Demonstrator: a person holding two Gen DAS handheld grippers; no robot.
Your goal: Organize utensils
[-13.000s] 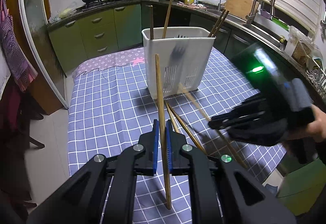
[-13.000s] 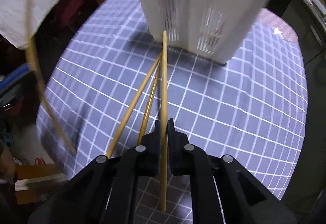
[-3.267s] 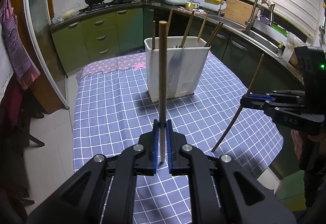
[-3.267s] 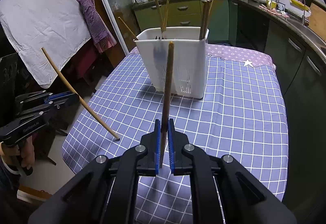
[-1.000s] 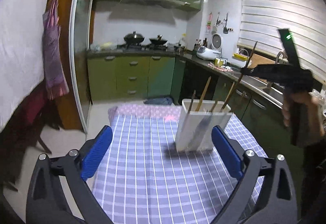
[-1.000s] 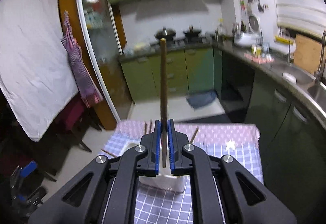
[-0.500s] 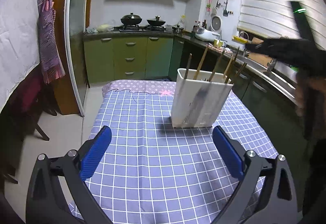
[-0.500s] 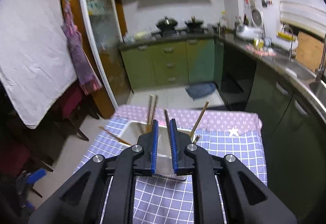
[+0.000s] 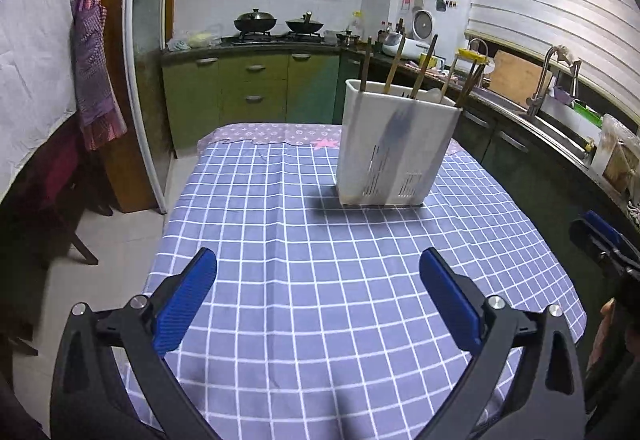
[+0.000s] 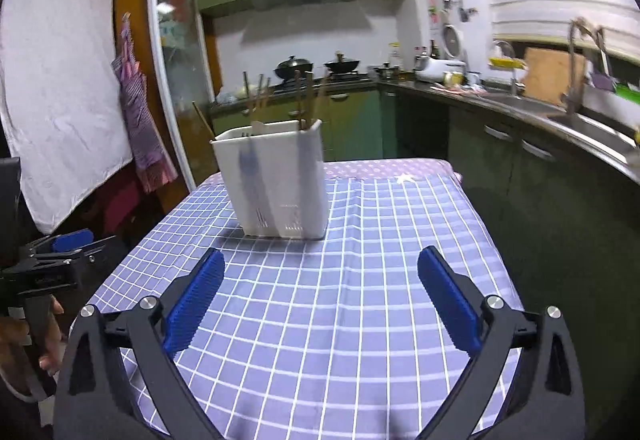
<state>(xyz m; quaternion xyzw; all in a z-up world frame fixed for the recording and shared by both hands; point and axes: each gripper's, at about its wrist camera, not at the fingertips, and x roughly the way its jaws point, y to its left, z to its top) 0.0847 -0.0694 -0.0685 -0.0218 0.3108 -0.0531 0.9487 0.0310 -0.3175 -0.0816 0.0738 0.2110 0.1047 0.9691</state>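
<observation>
1. A tabletop covered by a purple-blue checked cloth with white grid lines is seen from both wrist views; the whole near stretch of cloth, from the jaws to the holder, lies bare.
2. The white rectangular plastic utensil holder stands upright on the far half of the tabletop, nearer the far edge than the near one, with free cloth on every side of it.
3. The left gripper is held above the near edge of the cloth, its jaws spread wide and nothing between them; the blue ribbed pads are well apart.
4. The right gripper is likewise held over the near cloth — its jaws are opening, and nothing is seen between them.
5. Brown wooden chopsticks stick up out of the holder's rim at varied leans; their lower lengths are hidden by its walls.
6. A dark utensil shape is seen only dimly through the holder's translucent front wall, and it cannot be identified for certain.
7. The holder's lower walls are pierced by rows of narrow drain slots — its corners are rounded.
8. The right wrist view is slightly blurred; in it the other gripper is cut off at the left border.
9. A pink-purple band with small stars edges the cloth's far side.
</observation>
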